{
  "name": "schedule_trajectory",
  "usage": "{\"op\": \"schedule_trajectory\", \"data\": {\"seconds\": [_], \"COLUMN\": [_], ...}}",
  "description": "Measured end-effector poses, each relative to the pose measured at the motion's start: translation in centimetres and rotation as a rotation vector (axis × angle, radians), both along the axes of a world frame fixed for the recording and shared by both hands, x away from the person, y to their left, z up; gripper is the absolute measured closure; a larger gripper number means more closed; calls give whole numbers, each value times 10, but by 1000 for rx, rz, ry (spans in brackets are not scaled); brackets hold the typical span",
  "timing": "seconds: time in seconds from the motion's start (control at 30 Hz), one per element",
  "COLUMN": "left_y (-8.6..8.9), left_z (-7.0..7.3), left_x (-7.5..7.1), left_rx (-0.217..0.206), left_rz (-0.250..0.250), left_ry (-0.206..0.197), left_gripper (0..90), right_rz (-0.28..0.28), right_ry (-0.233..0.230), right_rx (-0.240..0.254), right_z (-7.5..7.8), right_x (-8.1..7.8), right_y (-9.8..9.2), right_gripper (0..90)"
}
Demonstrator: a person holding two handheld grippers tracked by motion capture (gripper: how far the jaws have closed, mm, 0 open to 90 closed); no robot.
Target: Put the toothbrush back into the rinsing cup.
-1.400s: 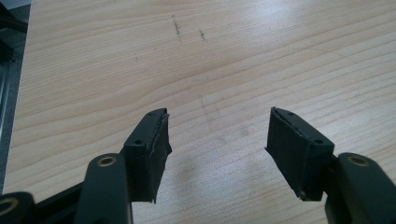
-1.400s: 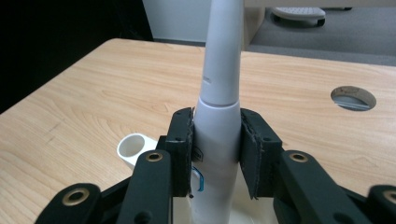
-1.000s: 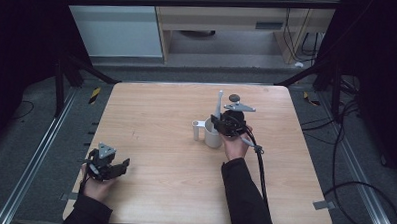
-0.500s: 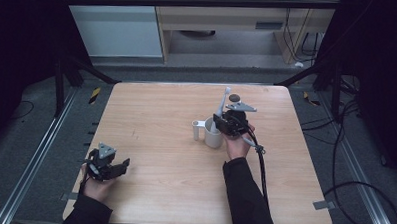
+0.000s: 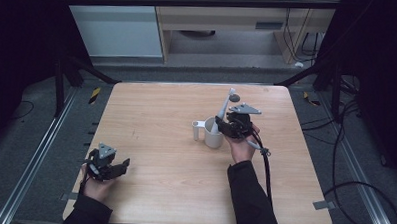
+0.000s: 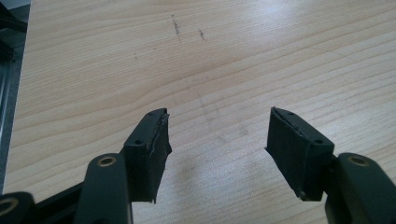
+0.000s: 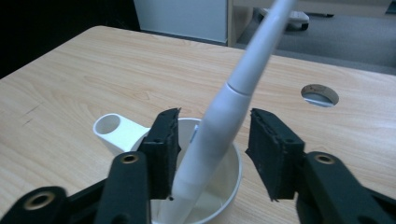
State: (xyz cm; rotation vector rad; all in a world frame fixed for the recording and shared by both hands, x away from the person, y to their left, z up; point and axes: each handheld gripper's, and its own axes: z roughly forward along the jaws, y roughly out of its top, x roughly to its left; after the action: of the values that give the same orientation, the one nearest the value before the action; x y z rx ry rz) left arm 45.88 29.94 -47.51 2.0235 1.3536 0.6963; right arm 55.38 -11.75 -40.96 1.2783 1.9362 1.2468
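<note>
Risk: your right gripper (image 7: pixel 212 154) stood over the white cup (image 7: pixel 224 186) with the jaws parted; the tilted white wand (image 7: pixel 219 126) in the cup touched one pad only, ungrasped. Nudging it could tip the cup. Your left gripper (image 6: pixel 217 149) was released, empty, well left of the cup on the bench (image 5: pixel 156 120).

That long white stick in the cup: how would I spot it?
Find the wooden table, then the white cup near its middle, beside the right gripper. The white stick leans out of it between the open jaws, tapering thinner toward its top.
</note>
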Motion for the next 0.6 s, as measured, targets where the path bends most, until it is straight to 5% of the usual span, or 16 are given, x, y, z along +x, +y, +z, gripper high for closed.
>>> {"op": "schedule_trajectory", "data": {"seconds": [0.17,0.6], "left_y": [0,-1], "left_z": [0,0], "left_x": [0,-1], "left_rx": [-2,-1], "left_rz": [2,-8], "left_ry": [0,-5], "left_gripper": [378,373], "right_rz": [27,68], "right_ry": [-56,-18], "right_rx": [-7,-42], "right_z": [10,-4], "right_x": [-21,-71], "right_y": [-6,-46], "right_gripper": [351,212]}}
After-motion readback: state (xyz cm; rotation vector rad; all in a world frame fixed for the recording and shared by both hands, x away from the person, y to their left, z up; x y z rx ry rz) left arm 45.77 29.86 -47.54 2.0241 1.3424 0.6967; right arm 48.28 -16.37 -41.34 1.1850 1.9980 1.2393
